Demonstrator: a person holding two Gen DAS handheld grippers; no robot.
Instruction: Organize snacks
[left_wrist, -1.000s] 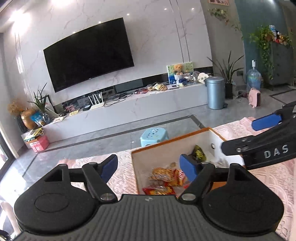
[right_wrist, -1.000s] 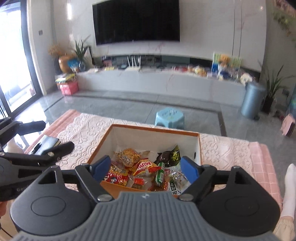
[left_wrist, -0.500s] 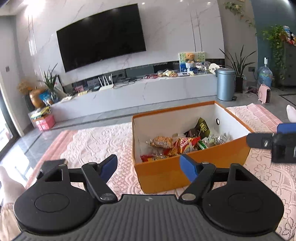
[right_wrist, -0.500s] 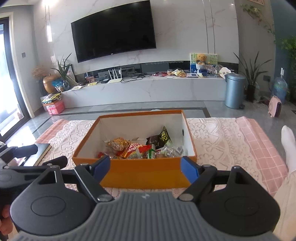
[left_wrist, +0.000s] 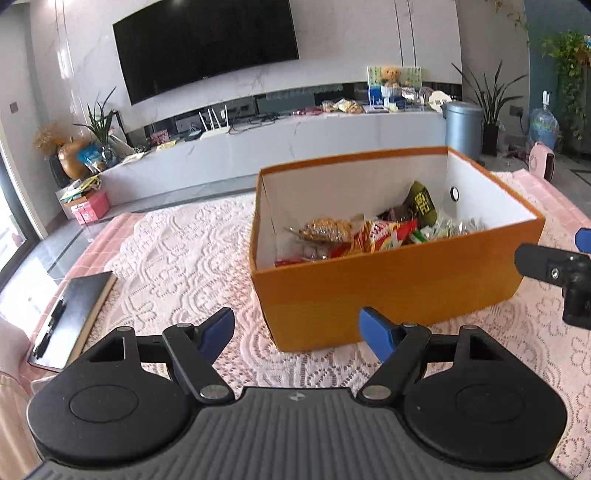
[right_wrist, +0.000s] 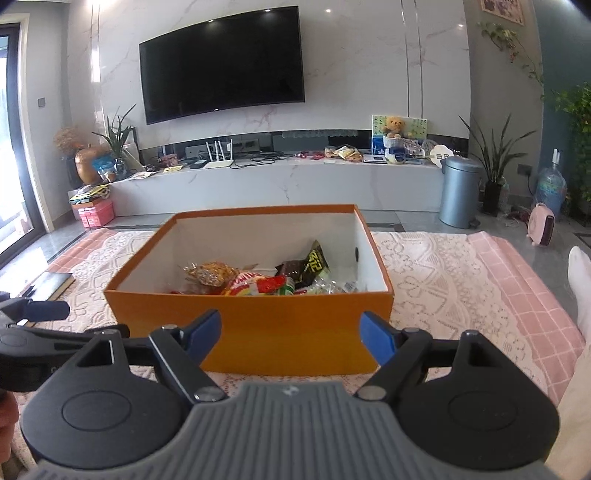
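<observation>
An orange box (left_wrist: 388, 291) (right_wrist: 295, 332) with white inner walls stands on a pink lace cloth. Inside lies a heap of snack packets (left_wrist: 373, 232) (right_wrist: 273, 277): a golden one, red ones, a dark green one. My left gripper (left_wrist: 297, 330) is open and low, in front of the box's near left corner, with nothing between its blue pads. In front of the box's near wall, my right gripper (right_wrist: 290, 330) is also open and holds nothing. Each gripper shows at the edge of the other's view: the right gripper (left_wrist: 554, 269), the left gripper (right_wrist: 33, 321).
A black notebook (left_wrist: 70, 317) with a pen lies on the cloth at the left. A person's white-socked foot (right_wrist: 580, 284) rests at the right edge of the cloth. Beyond are a floor, a white TV bench (right_wrist: 280, 184) and a grey bin (right_wrist: 460, 192).
Both grippers have sunk from above the box to about the level of its near wall. The snacks, seen from above before, now show over the rim. Both jaws stay equally wide.
</observation>
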